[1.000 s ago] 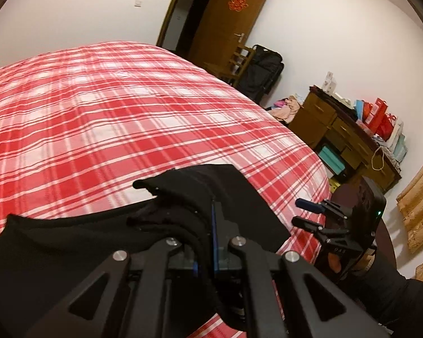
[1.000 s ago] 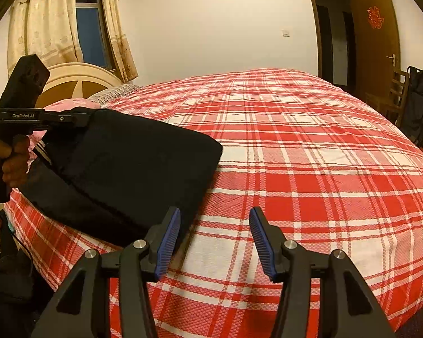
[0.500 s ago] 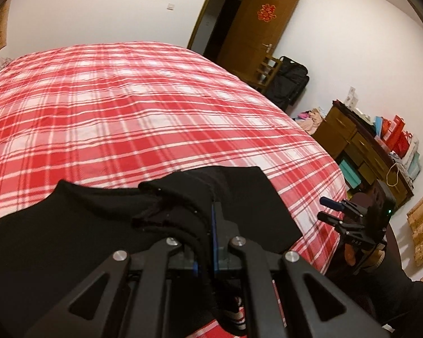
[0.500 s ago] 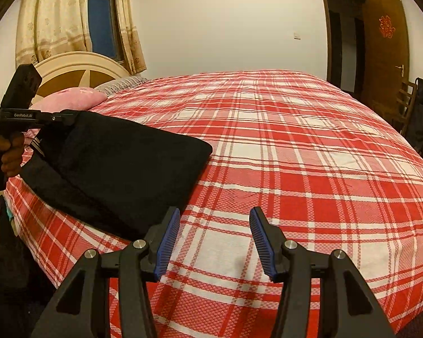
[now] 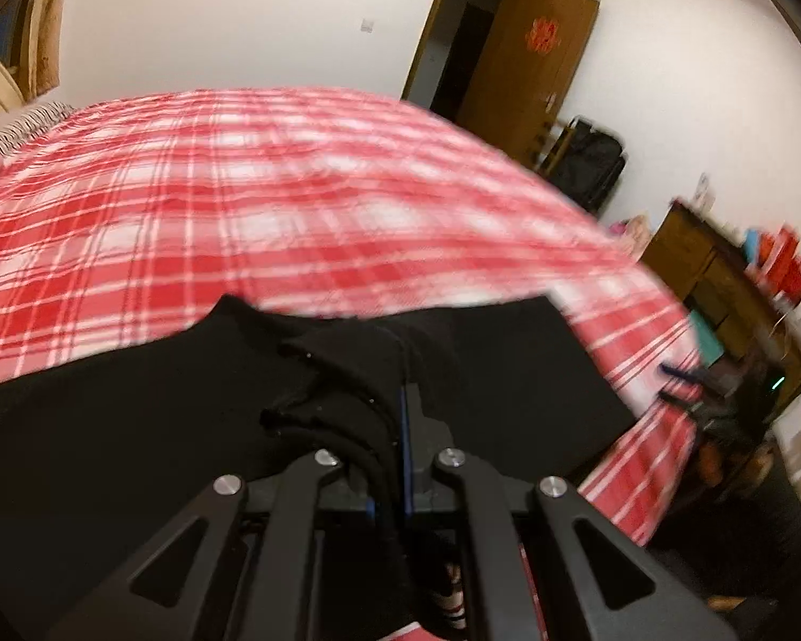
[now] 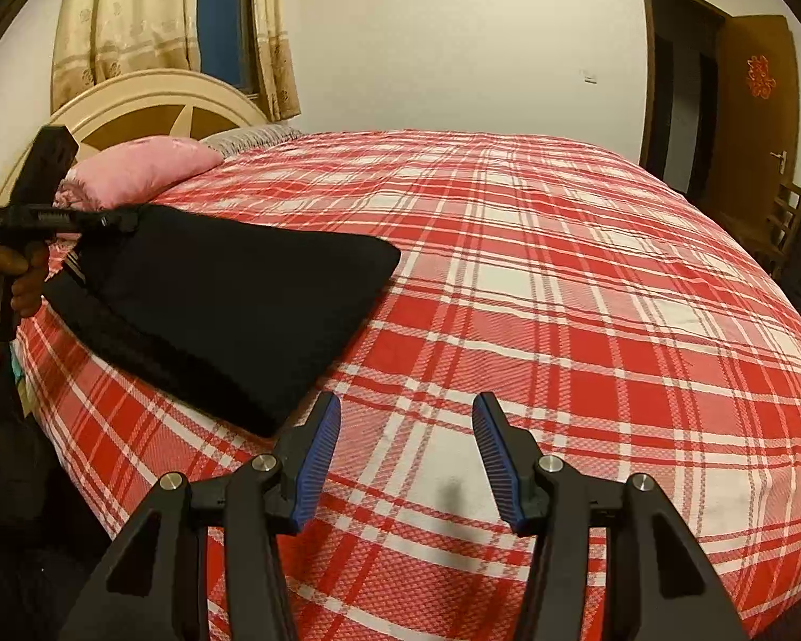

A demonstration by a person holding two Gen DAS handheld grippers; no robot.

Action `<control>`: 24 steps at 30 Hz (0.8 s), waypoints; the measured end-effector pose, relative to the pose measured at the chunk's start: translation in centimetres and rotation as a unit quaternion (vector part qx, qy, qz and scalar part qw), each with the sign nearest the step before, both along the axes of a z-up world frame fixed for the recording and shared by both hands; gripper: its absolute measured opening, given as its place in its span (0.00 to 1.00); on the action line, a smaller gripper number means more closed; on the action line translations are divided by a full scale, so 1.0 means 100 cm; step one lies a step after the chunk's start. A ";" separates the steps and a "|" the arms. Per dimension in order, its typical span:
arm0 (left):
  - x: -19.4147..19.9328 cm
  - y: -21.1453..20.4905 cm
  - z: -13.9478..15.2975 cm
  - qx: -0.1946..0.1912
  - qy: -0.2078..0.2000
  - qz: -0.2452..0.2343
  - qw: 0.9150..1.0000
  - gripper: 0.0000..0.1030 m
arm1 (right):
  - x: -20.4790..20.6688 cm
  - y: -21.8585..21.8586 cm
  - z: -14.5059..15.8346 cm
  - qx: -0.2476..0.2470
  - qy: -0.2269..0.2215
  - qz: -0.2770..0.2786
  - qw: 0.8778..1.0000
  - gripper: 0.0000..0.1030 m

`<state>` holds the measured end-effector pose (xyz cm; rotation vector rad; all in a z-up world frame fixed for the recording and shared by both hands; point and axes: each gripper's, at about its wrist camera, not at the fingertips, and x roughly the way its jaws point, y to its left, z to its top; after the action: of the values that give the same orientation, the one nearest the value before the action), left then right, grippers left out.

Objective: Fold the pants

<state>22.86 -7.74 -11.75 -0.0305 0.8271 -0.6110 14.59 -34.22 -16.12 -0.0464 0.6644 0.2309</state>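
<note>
Black pants lie folded on the red plaid bed, near its left edge in the right wrist view. My left gripper is shut on a bunched edge of the pants, lifting that end; the same gripper shows at the far left of the right wrist view, held by a hand. My right gripper hovers open over bare bedspread, just right of the pants' near corner, with nothing between its blue pads. It appears blurred in the left wrist view as the right gripper.
A pink pillow and cream headboard sit behind the pants. A brown door stands open at the far right, with a black bag by it. A wooden dresser with red bags stands past the bed's corner.
The left gripper has swung the held pants end towards the headboard, and the left view is now motion blurred. The pants look flatter and more spread. The right gripper stays open.
</note>
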 end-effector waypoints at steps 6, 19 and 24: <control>0.013 0.013 -0.048 -0.002 0.049 0.025 0.998 0.06 | -0.002 0.010 0.002 0.013 -0.002 0.008 1.000 0.52; 0.017 0.007 -0.042 0.001 0.029 0.021 0.999 0.07 | 0.038 0.100 -0.004 -0.020 0.031 0.084 0.996 0.52; 0.017 0.001 -0.038 -0.013 0.011 0.003 1.000 0.07 | 0.039 0.088 -0.019 -0.026 0.068 0.073 0.995 0.52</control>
<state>24.59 -7.63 -15.57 -0.0635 0.8393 -0.6177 18.48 -25.40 -18.02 -0.1294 0.8030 0.3594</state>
